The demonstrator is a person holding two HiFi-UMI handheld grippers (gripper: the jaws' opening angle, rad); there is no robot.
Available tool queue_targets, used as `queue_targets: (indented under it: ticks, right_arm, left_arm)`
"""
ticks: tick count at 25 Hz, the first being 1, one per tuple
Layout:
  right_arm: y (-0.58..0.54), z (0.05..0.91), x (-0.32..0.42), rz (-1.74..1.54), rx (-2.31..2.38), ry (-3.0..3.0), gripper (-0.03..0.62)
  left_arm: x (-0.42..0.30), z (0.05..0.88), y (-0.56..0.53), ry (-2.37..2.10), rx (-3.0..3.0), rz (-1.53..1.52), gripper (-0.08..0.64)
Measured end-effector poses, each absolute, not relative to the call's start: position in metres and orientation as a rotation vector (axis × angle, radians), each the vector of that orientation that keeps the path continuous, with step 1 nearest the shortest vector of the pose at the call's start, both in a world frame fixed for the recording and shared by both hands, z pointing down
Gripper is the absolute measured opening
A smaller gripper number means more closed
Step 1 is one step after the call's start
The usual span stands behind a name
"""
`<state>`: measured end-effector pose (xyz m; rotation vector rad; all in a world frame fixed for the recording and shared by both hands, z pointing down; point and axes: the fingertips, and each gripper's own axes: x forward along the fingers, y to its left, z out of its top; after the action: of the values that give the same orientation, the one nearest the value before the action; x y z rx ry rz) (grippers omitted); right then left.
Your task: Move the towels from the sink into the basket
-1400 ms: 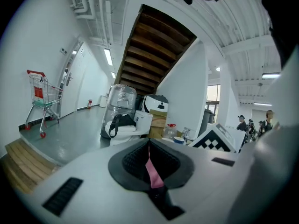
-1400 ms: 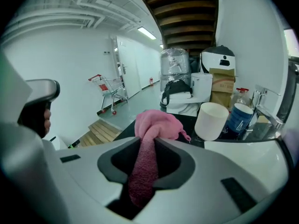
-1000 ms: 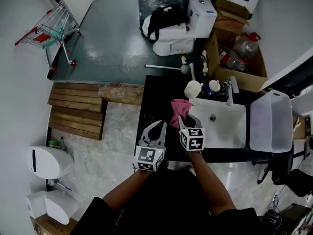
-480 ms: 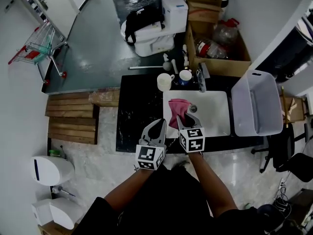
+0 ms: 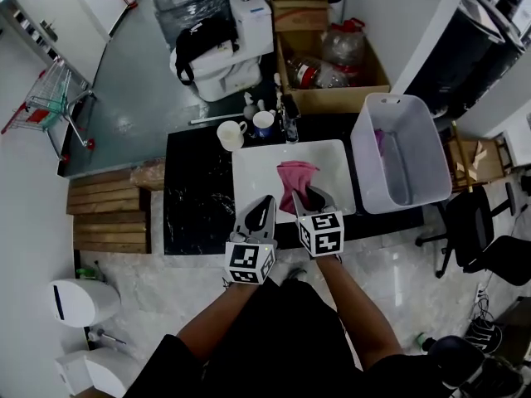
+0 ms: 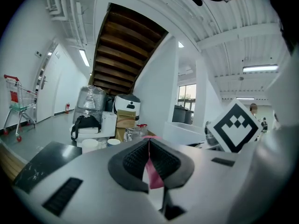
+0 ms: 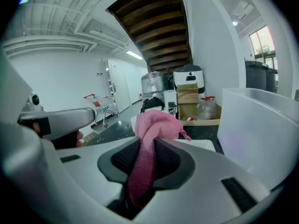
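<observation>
My right gripper (image 5: 309, 199) is shut on a pink towel (image 5: 294, 177), which bunches up past its tips over the middle of the white sink (image 5: 253, 172). In the right gripper view the towel (image 7: 156, 122) fills the gap between the pads of the right gripper (image 7: 145, 141). The left gripper (image 5: 264, 206) hangs just left of it at the sink's front edge, jaws together, apart from the towel. In the left gripper view the left gripper (image 6: 149, 141) shows only a pink sliver in its slit. The white basket (image 5: 415, 189) stands right of the sink, something pink (image 5: 379, 139) inside.
Two mugs (image 5: 230, 133) and a faucet (image 5: 289, 110) stand behind the sink on the black counter (image 5: 195, 189). A cardboard box of bottles (image 5: 332, 65) sits beyond. An office chair (image 5: 473, 222) is right of the basket, wooden slats (image 5: 108, 210) to the left.
Both grippers and the pink towel have moved right, from over the counter left of the sink to over the sink's middle, nearer the basket. The grip looks the same.
</observation>
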<state>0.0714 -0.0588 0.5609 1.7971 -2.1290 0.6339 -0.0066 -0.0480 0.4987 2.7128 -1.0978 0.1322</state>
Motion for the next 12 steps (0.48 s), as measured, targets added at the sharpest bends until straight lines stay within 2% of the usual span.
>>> queue_targets:
  ticks: [12]
  right_arm:
    - [-0.048,0.537,0.143,0.621,1.904,-2.100,0.104]
  left_arm:
    - [0.073,0.494,-0.041,-1.027,2.748,0.140,0.014]
